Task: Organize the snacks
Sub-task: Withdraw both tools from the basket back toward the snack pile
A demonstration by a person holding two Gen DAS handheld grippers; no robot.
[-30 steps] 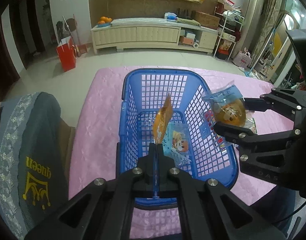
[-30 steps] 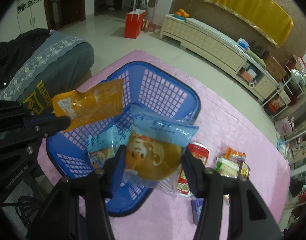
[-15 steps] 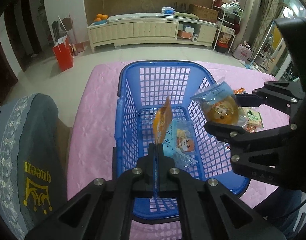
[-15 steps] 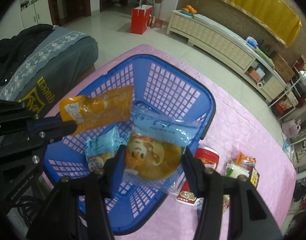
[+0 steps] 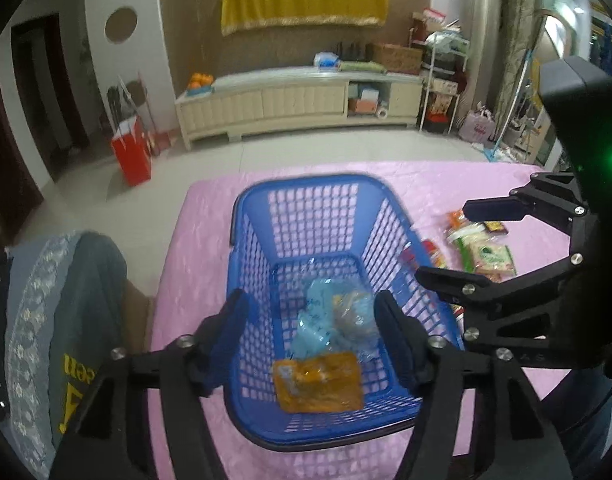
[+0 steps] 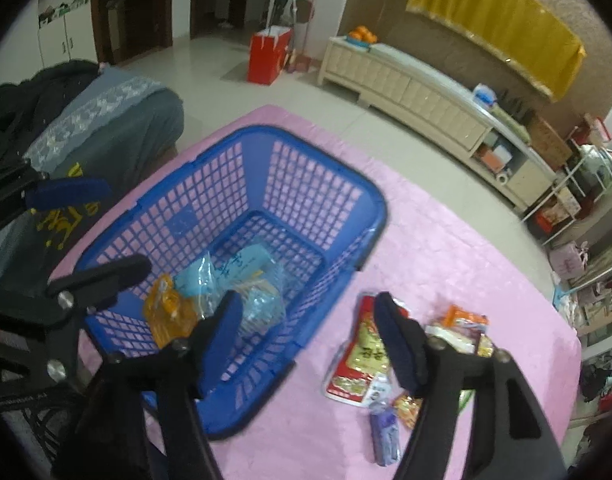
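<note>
Both my left hand-held gripper (image 5: 312, 334) and right hand-held gripper (image 6: 308, 338) are opening, empty; orange packet (image 5: 318, 386) and clear bun packets (image 5: 334, 320) lie in the blue basket (image 5: 242, 256). Reaching for the loose snacks (image 6: 360, 356) on the table (image 6: 446, 256), I might snag the basket rim.

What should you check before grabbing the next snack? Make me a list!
1. Left claw empty, jaws opening: ok.
2. Right claw empty, jaws opening: ok.
3. Orange packet lying inside the blue basket: ok.
4. Clear blue bun packets inside the basket: ok.
5. Snacks waiting on the pink cloth, like the red packet: ok.
6. Exactly how many loose snacks remain: cannot tell.
</note>
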